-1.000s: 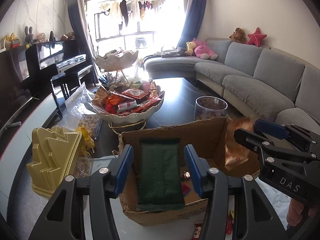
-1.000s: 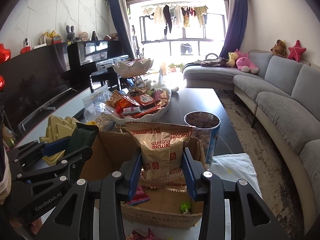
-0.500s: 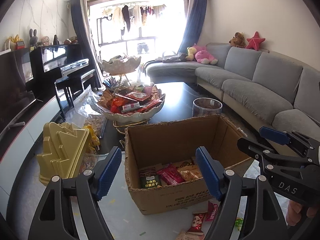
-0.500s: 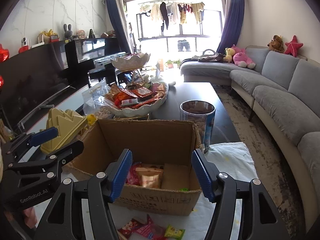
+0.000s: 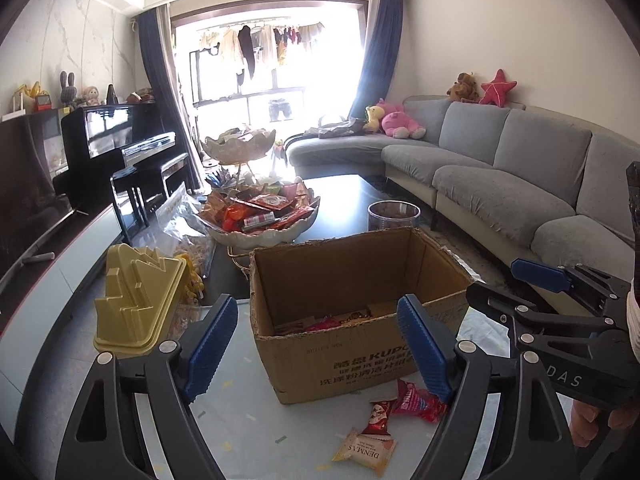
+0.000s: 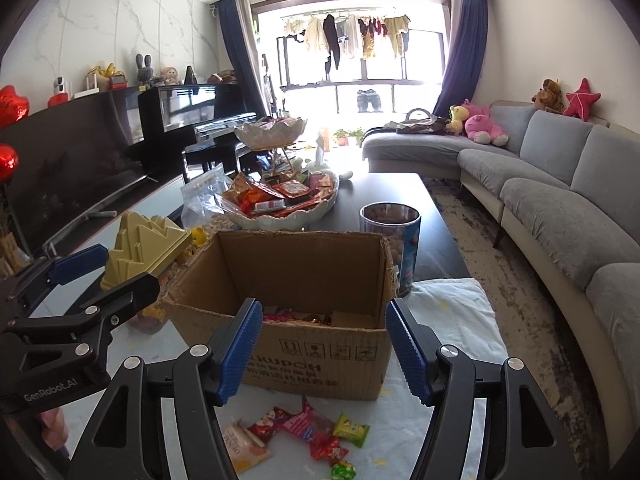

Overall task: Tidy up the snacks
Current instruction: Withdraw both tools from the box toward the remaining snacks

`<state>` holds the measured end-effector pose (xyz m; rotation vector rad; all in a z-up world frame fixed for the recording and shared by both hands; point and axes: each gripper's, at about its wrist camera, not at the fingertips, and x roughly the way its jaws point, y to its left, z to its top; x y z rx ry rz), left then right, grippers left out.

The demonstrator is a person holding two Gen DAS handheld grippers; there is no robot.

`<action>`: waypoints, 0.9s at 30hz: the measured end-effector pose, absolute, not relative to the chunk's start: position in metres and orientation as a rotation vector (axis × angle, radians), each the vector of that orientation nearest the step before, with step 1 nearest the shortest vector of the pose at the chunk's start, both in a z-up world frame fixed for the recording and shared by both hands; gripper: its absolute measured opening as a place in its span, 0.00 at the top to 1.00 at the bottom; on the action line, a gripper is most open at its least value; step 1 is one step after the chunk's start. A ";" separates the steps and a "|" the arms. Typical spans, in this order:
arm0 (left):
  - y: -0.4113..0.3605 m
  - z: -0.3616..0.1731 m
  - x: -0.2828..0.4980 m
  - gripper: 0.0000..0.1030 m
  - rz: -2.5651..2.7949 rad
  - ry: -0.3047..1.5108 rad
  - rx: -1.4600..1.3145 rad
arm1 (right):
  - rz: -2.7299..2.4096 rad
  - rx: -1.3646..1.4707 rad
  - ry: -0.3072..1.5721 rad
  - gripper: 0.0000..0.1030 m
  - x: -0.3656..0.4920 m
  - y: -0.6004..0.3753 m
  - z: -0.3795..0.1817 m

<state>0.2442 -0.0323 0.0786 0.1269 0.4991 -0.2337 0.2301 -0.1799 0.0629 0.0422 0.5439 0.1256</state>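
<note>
Snacks [image 6: 298,432] are lying loose on the worktop [image 5: 248,432] before the cardboard box [image 5: 352,344] (partly filled); left tongs [image 5: 316,350] and right tongs [image 6: 324,354] are gaping wide, empty.

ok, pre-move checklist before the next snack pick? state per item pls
1. Left gripper open, nothing between its fingers: ok.
2. Right gripper open, nothing held: ok.
3. Cardboard box upright, top open, snacks already inside: ok.
4. Loose snacks in front of the box, e.g. the red packet and green candy: present, not yet boxed: not ok.
5. Two grippers apart, not touching: ok.
6. Room left in the box: cannot tell.
</note>
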 end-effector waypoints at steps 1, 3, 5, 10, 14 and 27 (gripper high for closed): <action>-0.033 0.078 0.242 0.20 -0.233 0.499 0.131 | 0.124 0.042 0.547 0.37 0.227 -0.181 0.061; -0.033 0.075 0.238 0.19 -0.229 0.505 0.140 | 0.118 0.045 0.560 0.37 0.224 -0.182 0.056; -0.033 0.071 0.233 0.19 -0.227 0.512 0.144 | 0.112 0.050 0.574 0.37 0.221 -0.184 0.050; -0.034 0.058 0.228 0.19 -0.226 0.550 0.140 | 0.093 0.057 0.616 0.37 0.216 -0.189 0.035; -0.034 0.045 0.224 0.19 -0.223 0.583 0.142 | 0.078 0.056 0.646 0.37 0.211 -0.193 0.024; -0.032 -0.006 0.219 0.19 -0.236 0.721 0.132 | 0.058 0.049 0.773 0.37 0.204 -0.197 -0.023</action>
